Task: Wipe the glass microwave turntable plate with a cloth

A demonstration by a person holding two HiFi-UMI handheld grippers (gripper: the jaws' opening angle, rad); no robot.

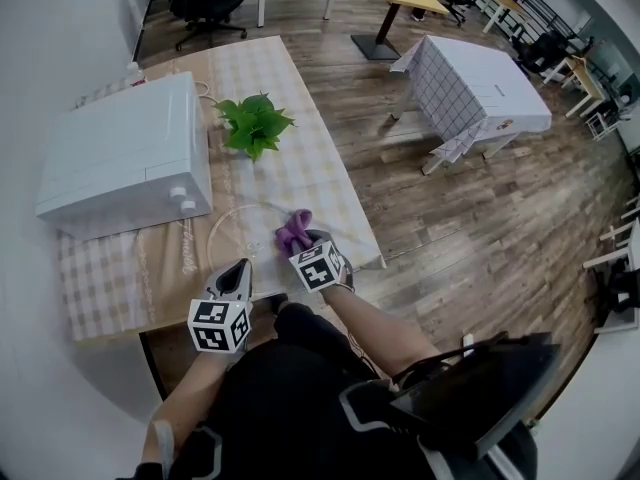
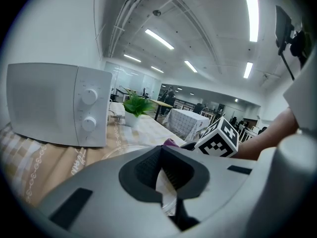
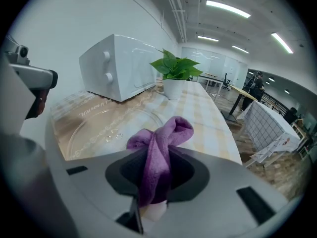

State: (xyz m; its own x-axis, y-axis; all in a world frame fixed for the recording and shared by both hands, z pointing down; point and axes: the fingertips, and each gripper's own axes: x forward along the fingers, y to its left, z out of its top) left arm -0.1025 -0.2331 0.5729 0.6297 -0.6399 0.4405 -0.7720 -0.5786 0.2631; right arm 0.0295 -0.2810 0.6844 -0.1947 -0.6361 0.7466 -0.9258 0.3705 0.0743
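Cloth (image 3: 161, 145) in right gripper (image 3: 157, 175), near plate (image 3: 96, 128)

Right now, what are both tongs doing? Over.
Left tongs shut on rim of round clear glass plate. Right tongs shut on purple cloth, at its near edge. Nothing on plate.

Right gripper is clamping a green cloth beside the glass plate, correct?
No. The cloth clamped in the right gripper is purple, not green; the right gripper view shows it. It is beside the glass plate, as you say.
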